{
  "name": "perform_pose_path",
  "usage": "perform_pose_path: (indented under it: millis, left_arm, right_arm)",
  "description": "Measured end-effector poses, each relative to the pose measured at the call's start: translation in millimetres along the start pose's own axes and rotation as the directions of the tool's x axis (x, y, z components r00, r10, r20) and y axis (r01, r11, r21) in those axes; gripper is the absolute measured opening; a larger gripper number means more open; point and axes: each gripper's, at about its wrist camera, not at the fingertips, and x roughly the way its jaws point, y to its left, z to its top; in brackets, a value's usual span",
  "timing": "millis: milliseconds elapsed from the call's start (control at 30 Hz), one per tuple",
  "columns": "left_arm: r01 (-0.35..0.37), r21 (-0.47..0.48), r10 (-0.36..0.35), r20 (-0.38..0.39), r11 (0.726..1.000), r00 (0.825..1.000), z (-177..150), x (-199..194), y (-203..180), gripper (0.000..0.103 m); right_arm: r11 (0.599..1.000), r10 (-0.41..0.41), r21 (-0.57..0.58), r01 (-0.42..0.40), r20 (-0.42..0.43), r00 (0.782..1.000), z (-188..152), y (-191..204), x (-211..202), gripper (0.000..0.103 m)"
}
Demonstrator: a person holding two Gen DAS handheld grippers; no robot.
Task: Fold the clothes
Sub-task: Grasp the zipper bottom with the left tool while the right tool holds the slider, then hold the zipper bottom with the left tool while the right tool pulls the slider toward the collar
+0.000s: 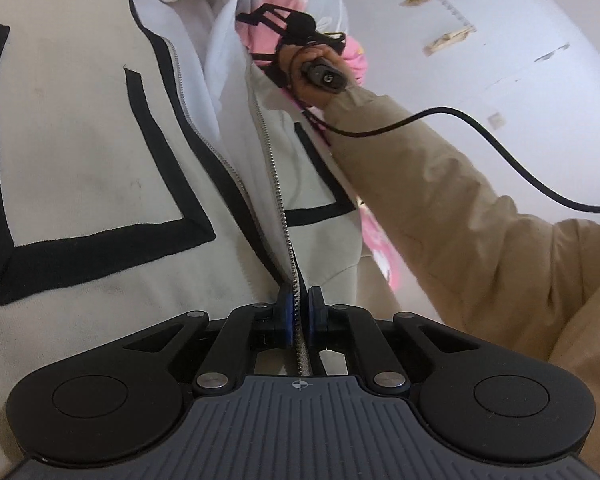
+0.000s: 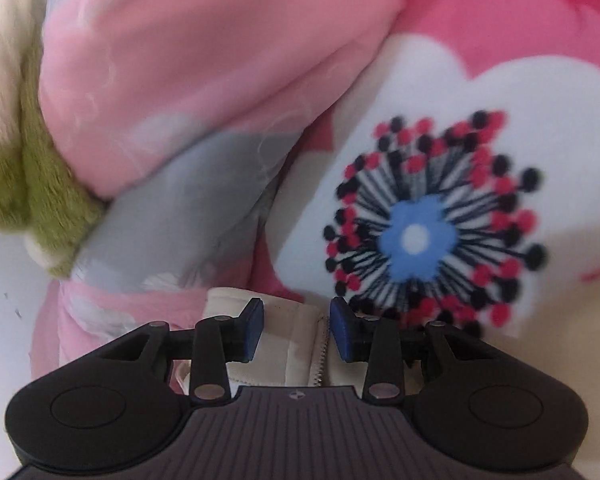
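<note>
Left wrist view first: we see the cream jacket spread flat, filling the left and middle of the picture, with wide black bands sewn on it in angular shapes. Its zipper runs as the long axis from the near edge up and away toward the open collar, white lining showing where the two fronts part. At the bottom centre our left gripper has its jaws pressed together on the zipper edge at the hem, the teeth passing between the blue pads. Further right, a hand in a tan sleeve reaches diagonally up and to the left, holding the right gripper over the collar area, a black cable trailing from it. Pink flowered fabric lies under the jacket's right edge. We can read no writing anywhere.

Right wrist view: on the left, a green and cream plush piece, then pink and grey cloth, then a pink blanket with a large white flower. The right gripper points down at the jacket's cream collar, jaws apart with the collar and zipper end between them, pads not pressing.
</note>
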Motion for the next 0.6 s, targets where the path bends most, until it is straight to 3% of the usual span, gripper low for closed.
perform_pose_path:
  millis: [167, 233, 400, 600]
  left_arm:
    - [0.014, 0.013, -0.015, 0.023, 1.000, 1.000, -2.2, -0.7, 0.3, 0.005]
    - [0.014, 0.020, -0.014, 0.036, 1.000, 0.999, -3.8, -1.3, 0.3, 0.005]
    - [0.010, 0.028, -0.012, 0.056, 1.000, 0.998, -4.5, -8.7, 0.6, 0.005]
    - [0.013, 0.058, -0.017, 0.078, 0.998, 0.997, -7.9, -11.0, -2.2, 0.005]
  right_arm:
    - [0.998, 0.024, -0.054, -0.021, 0.041, 0.999, -12.0, 9.0, 2.0, 0.030]
    - [0.996, 0.043, -0.084, -0.038, 0.064, 0.997, -19.1, 15.5, -1.5, 0.015]
    - [0.977, 0.116, -0.192, -0.088, 0.136, 0.984, -37.3, 43.0, -18.2, 0.002]
    - [0.917, 0.189, -0.382, -0.117, 0.156, 0.970, -63.5, 101.4, -30.8, 0.002]
